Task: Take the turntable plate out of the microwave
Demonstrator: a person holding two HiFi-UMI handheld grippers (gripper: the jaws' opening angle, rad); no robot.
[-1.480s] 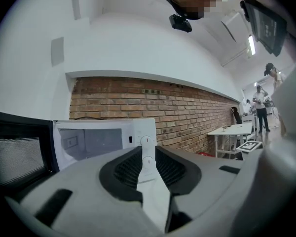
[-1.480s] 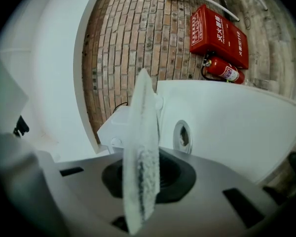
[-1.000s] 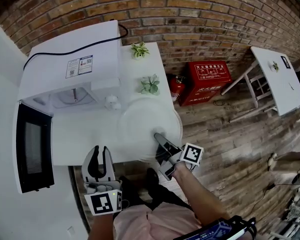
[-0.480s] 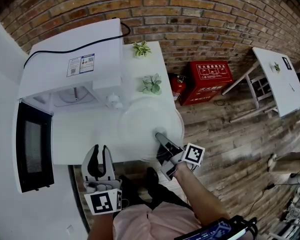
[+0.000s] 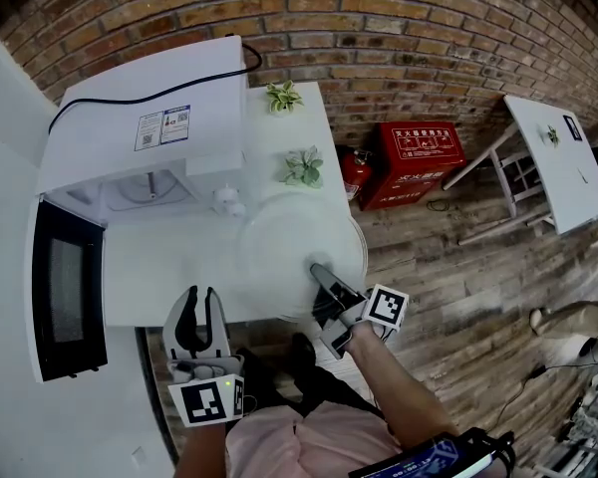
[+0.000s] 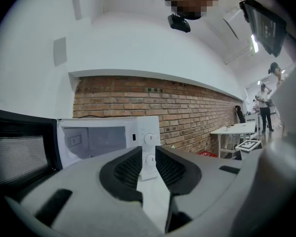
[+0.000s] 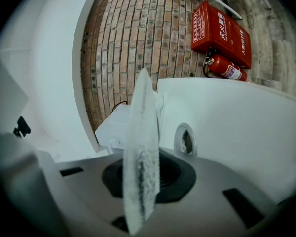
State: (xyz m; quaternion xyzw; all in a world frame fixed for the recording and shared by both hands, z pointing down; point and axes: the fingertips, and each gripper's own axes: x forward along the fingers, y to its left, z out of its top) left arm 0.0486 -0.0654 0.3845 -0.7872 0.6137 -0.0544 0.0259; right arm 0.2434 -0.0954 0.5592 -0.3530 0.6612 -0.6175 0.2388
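The clear glass turntable plate (image 5: 294, 247) lies flat on the right end of the white table (image 5: 169, 267), outside the microwave (image 5: 149, 118). My right gripper (image 5: 322, 279) is shut on the plate's near rim. In the right gripper view the plate (image 7: 140, 147) shows edge-on between the jaws. The microwave's door (image 5: 68, 302) hangs open at the left and its cavity (image 6: 96, 141) looks bare. My left gripper (image 5: 199, 312) stays at the table's front edge, pointed at the microwave, its jaws slightly apart with nothing between them.
Two small potted plants (image 5: 282, 98) (image 5: 301, 167) stand at the table's far right side, and a small white object (image 5: 224, 202) sits by the microwave's corner. A red fire-extinguisher box (image 5: 417, 157) rests on the floor against the brick wall. Another white table (image 5: 553, 157) stands to the right.
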